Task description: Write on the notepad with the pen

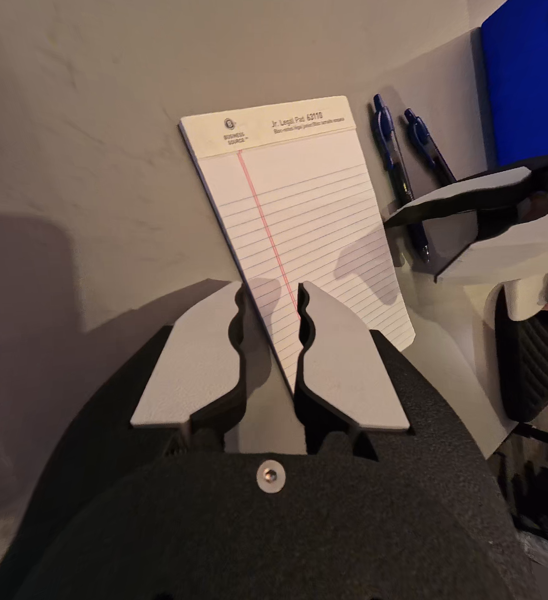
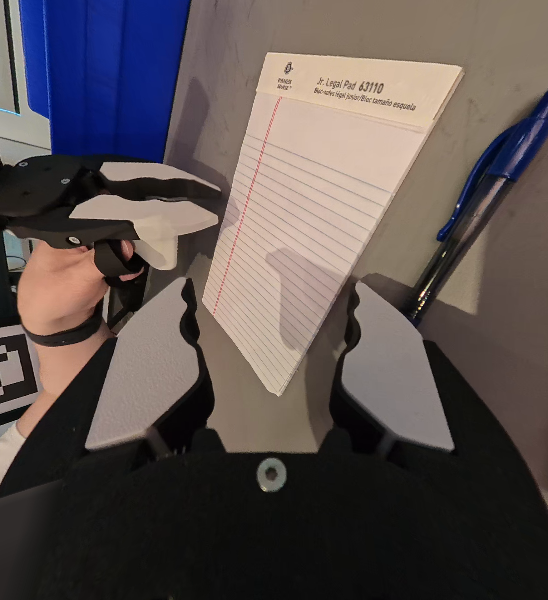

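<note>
Left wrist view first: my left gripper (image 1: 271,289) is spread a little, holding nothing, its tips over the near left edge of the notepad (image 1: 295,220). I judge it is placed there to pin the pad while the other side writes. The pad lies flat on the grey matte table (image 1: 87,130), a stiff stack of ruled white paper with a red margin line and a cream binding strip at the far end. Just right of it lie two pens (image 1: 395,175) side by side, blue clips, dark barrels. My right gripper (image 1: 405,240) reaches in over them, one finger pale on top and black underneath; how wide it stands I can't tell from here.

Right wrist view now: my right gripper (image 2: 271,289) is spread wide and empty, straddling the pad's near corner. One pen (image 2: 480,207) lies off to the right on the table, clear barrel, glossy blue cap end, untouched. The left gripper (image 2: 215,206) hovers at the pad's left edge, a hand (image 2: 61,285) on its black trigger. Blue fabric (image 2: 104,74) hangs behind.
</note>
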Demonstrator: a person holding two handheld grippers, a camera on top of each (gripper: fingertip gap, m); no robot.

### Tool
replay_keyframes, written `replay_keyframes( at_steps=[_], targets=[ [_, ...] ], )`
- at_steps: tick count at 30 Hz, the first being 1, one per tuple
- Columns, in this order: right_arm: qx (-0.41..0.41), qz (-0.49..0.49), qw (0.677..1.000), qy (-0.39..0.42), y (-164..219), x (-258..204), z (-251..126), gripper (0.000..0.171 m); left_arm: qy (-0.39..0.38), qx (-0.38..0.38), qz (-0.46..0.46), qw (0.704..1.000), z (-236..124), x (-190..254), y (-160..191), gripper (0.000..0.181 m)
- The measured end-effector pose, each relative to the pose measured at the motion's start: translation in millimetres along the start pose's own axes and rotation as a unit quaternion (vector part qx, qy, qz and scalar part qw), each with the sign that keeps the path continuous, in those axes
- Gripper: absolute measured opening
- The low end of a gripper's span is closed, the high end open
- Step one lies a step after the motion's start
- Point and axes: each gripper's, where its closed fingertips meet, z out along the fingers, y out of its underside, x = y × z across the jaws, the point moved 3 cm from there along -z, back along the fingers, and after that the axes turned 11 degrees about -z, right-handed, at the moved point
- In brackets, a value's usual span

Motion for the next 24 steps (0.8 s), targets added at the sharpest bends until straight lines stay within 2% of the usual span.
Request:
replay_keyframes(
  at_steps=[6,12,17,24],
  targets=[
    [-0.005,0.003,1.0,-0.007,-0.7,0.3,-1.5,0.091,0.056,-0.013,-0.062,0.996,-3.1,6.1,-4.5,0.039],
    [-0.003,0.003,1.0,-0.009,-1.4,0.2,-1.3,0.093,0.062,-0.033,-0.095,0.993,3.6,5.9,-2.8,0.044],
    [0.009,0.004,1.0,-0.012,-1.5,0.4,0.0,0.09,0.051,-0.027,-0.095,0.994,7.3,2.6,-2.7,0.037],
    [0.018,0.016,0.999,-0.026,-0.4,2.4,-1.9,0.086,0.026,-0.012,-0.069,0.997,-0.2,-2.2,-2.2,0.038]
  ],
)
